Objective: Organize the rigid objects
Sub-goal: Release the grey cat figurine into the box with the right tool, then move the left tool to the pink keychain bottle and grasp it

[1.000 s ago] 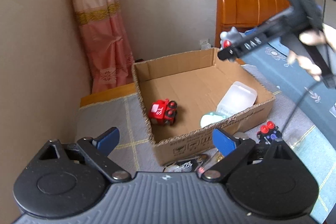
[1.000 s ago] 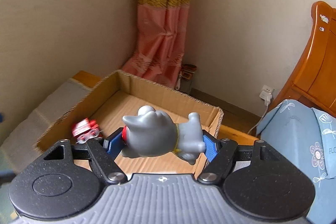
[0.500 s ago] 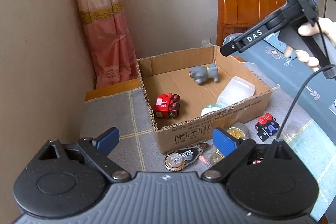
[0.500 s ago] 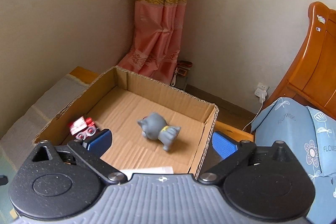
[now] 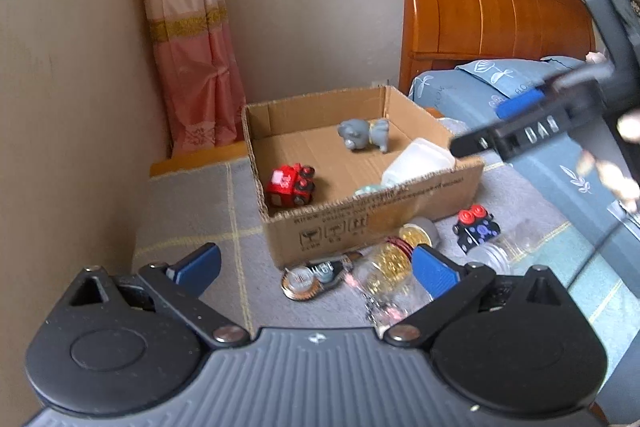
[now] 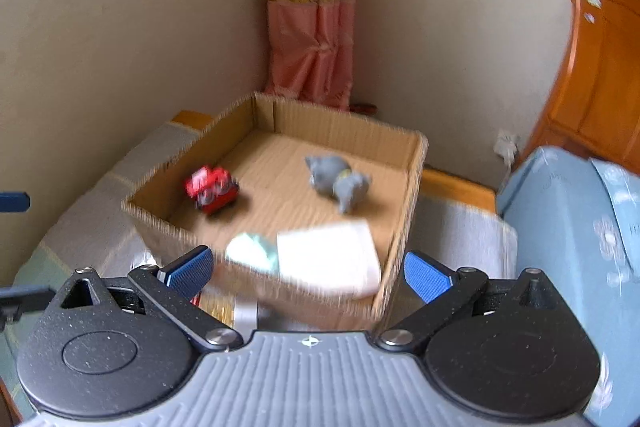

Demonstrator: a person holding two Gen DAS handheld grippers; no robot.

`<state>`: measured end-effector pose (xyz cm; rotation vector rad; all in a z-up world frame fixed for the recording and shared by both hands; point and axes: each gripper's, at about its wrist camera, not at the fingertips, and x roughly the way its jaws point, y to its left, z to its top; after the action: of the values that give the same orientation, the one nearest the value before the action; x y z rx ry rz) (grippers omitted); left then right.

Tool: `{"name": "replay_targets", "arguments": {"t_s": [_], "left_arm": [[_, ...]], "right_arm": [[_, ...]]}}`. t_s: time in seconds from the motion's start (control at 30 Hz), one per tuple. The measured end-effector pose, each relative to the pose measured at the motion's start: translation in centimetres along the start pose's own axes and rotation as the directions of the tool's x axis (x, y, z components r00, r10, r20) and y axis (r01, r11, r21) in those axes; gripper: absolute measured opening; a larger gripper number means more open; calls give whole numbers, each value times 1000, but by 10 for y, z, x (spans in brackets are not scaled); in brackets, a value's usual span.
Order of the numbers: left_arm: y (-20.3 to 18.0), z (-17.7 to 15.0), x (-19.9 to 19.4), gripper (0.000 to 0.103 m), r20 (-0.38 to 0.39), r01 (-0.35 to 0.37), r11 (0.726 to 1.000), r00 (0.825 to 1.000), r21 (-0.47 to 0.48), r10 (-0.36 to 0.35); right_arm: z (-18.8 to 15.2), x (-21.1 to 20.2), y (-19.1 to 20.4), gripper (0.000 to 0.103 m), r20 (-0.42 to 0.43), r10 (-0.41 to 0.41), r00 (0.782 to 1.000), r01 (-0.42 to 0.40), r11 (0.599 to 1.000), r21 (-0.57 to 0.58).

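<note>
- Now your left gripper (image 5: 316, 265) is opening its jaws, nothing between them.
- Your right gripper (image 6: 308, 269) stands wide, empty.
- Grey toy (image 6: 338, 181) lies in the box (image 6: 412, 195), far right.

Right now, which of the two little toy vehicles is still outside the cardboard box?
The black one with red knobs, on the grey cover in front of the cardboard box. The red toy train already sits inside, near the box's front left corner.

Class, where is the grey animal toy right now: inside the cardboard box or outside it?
Inside. The grey animal toy lies on the floor of the cardboard box, near its far wall, touched by neither gripper.
</note>
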<state>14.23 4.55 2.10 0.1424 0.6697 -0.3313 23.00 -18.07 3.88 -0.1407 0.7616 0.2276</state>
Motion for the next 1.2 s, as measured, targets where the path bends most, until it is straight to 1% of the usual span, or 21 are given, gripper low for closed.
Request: {"name": "replay_targets", "arguments": {"t_s": [0.1, 0.27, 0.4, 0.47, 0.53, 0.63, 0.73, 0.87, 1.03, 1.1, 1.2], "left_arm": [[-3, -10, 2, 101, -9, 9, 1000, 1000, -10, -9], [-12, -29, 9, 101, -36, 23, 1000, 999, 3, -23], [-22, -48, 18, 101, -82, 55, 998, 995, 20, -53], [-26, -55, 24, 101, -102, 63, 998, 993, 20, -61], [-27, -59, 29, 101, -117, 72, 997, 991, 16, -70], [-30, -66, 35, 101, -125, 72, 997, 990, 23, -69], [-33, -71, 39, 101, -133, 74, 997, 989, 30, -69], [-33, -75, 48, 101, -148, 73, 997, 987, 26, -69], [-26, -80, 61, 101, -171, 42, 999, 984, 4, -41], [-22, -83, 65, 101, -183, 32, 999, 983, -5, -32], [-14, -86, 67, 102, -189, 17, 1000, 982, -26, -22]], "right_arm": [[-28, -6, 5, 103, 7, -19, 1000, 19, 999, 34], [-74, -13, 14, 103, 15, -63, 998, 61, 993, 103], [-100, -16, 19, 103, 13, -82, 997, 78, 983, 164], [-107, -15, 21, 103, 17, -88, 996, 83, 978, 189], [-112, -11, 25, 103, 14, -103, 995, 98, 978, 185], [-115, -4, 30, 103, 2, -158, 987, 155, 975, 160], [-120, -1, 28, 103, -10, -183, 983, 182, 970, 158], [-134, 4, 20, 103, -51, -176, 983, 182, 969, 165], [-153, 15, 10, 103, -113, -175, 978, 193, 965, 176], [-160, 15, 7, 103, -105, -152, 983, 171, 965, 200], [-163, 14, 8, 103, -91, -146, 985, 161, 970, 182]]}}
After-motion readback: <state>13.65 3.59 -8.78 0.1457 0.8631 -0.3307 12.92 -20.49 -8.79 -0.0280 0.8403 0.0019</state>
